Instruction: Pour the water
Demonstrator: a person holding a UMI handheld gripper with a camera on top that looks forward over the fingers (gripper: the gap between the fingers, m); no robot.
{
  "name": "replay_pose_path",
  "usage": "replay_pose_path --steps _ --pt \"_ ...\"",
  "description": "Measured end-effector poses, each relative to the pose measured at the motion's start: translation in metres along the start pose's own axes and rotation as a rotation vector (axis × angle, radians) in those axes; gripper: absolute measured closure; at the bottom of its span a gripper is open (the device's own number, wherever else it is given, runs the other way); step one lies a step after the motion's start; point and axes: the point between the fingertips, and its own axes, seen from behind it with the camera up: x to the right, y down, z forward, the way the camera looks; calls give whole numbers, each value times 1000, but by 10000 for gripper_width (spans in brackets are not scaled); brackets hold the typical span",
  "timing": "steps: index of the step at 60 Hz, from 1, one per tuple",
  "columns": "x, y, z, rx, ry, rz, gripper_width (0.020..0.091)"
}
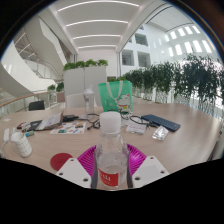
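Claw (111,165) grips upright water bottle (111,150); table (60,145) beneath.

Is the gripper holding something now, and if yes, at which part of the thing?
Yes. The gripper is shut on the clear water bottle, its pink pads pressing the lower body around the red label, well below the white cap.

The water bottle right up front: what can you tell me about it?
The water bottle is clear plastic with a white screw cap and a red label low on its body. It stands upright on the pale table, between the fingers of the gripper, whose pink pads sit close at both sides. I cannot tell whether they press on it, or its water level.
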Motion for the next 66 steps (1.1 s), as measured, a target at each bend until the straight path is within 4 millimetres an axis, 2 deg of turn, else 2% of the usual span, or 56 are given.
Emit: replay_pose_path --steps 4,9,11,14,17,18,23,29,30,32,36,37,41,43,44,47,50,53,54,56,66 --pt "-2 1 0 -27 7 20 750" --pt "-6 4 3 -92 -18 42 761" --pt "-10 -2 -1 -101 -20 50 761" --pt "-12 -27 -5 -87 -11 37 760" --pt "-22 -56 -7 -70 -16 -13 759" --pt "-23 -68 -3 -66 -21 -34 760" --pt "-47 -117 -4 -41 -12 -214 761" --pt "-102 -163 -3 6 -16 -533 763" --pt "-117 -161 2 17 -11 -597 762" --pt "-139 -171 -2 23 -20 -731 762" --pt "-190 -165 5 50 -46 -1009 762" --pt "-199 -158 13 59 -54 -1075 763" --pt "-242 -140 20 82 -49 -1364 763" --pt "-259 -129 22 88 -56 -1487 762" --pt "-269 -126 18 85 -49 -1561 762" --pt "-280 -114 29 86 -69 -1741 764" --pt "-294 -104 31 114 -61 -1926 763" --pt "-303 -100 31 136 -44 -2102 760" --pt "-308 -100 38 138 -46 -2154 763" --pt "-313 -96 40 145 -30 -2241 767" --pt "-320 -92 45 114 -7 -2423 761"
